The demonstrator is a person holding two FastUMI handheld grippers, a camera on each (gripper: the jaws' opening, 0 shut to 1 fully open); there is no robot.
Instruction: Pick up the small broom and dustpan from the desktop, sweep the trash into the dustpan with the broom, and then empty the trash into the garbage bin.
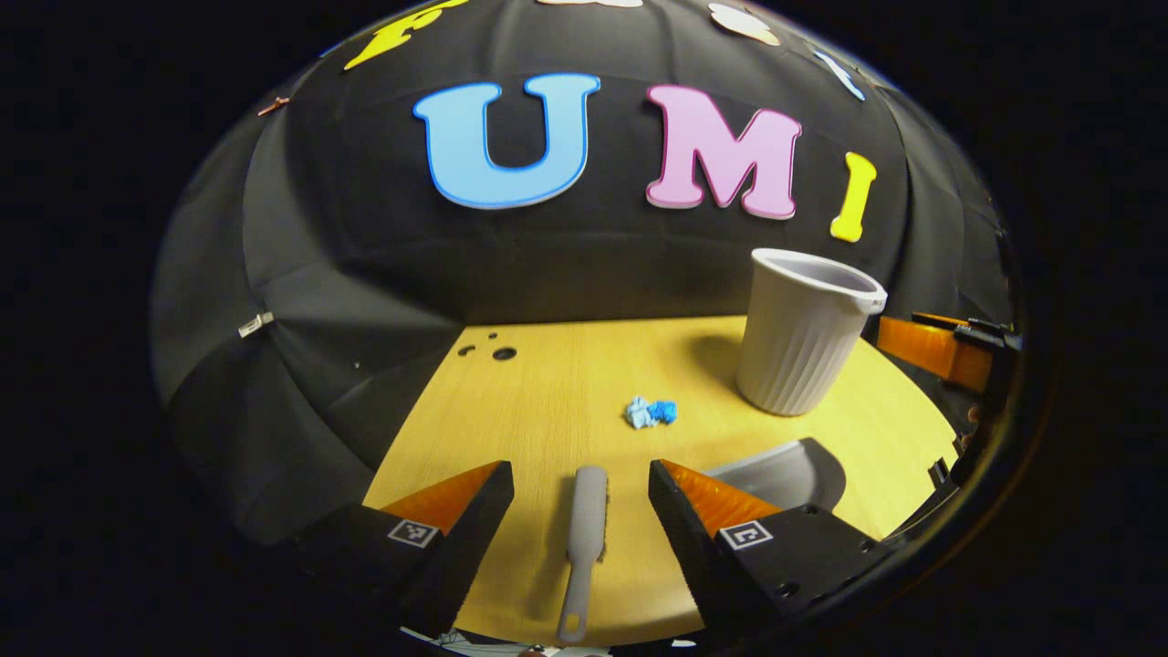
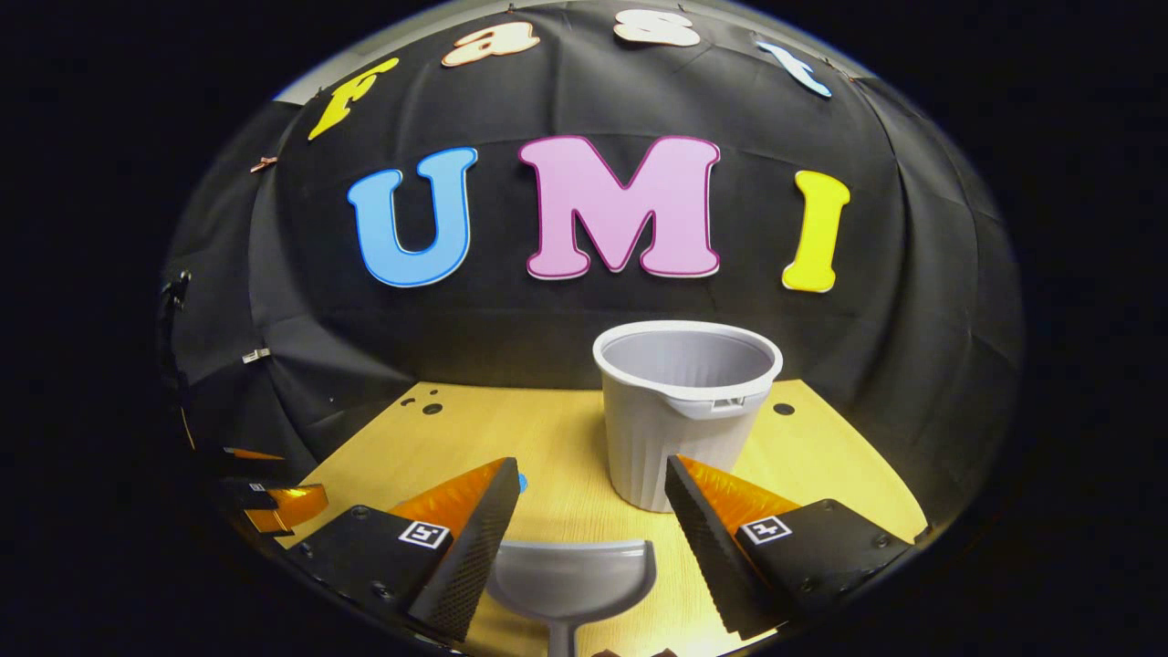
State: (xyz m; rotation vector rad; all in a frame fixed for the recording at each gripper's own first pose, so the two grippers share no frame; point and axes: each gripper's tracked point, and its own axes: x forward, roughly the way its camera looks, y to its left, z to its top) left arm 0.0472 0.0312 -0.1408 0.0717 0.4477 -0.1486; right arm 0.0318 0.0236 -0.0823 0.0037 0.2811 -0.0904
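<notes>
Nothing is done yet: our left gripper (image 1: 581,493) gapes over the broom (image 1: 584,538) at the desktop's (image 1: 547,383) near edge, our right gripper (image 2: 591,511) wide above the dustpan (image 2: 570,575); trash (image 1: 650,412) lies mid-desktop, unswept, near the bin (image 2: 684,411).

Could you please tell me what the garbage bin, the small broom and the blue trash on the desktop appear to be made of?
The garbage bin looks like matte grey moulded plastic, judging by its ribbed wall and rolled rim. The small broom seems to be the same smooth grey plastic; its bristles are hard to make out. The blue trash looks like crumpled paper or tissue, given its sharp creases, though that is uncertain.
</notes>
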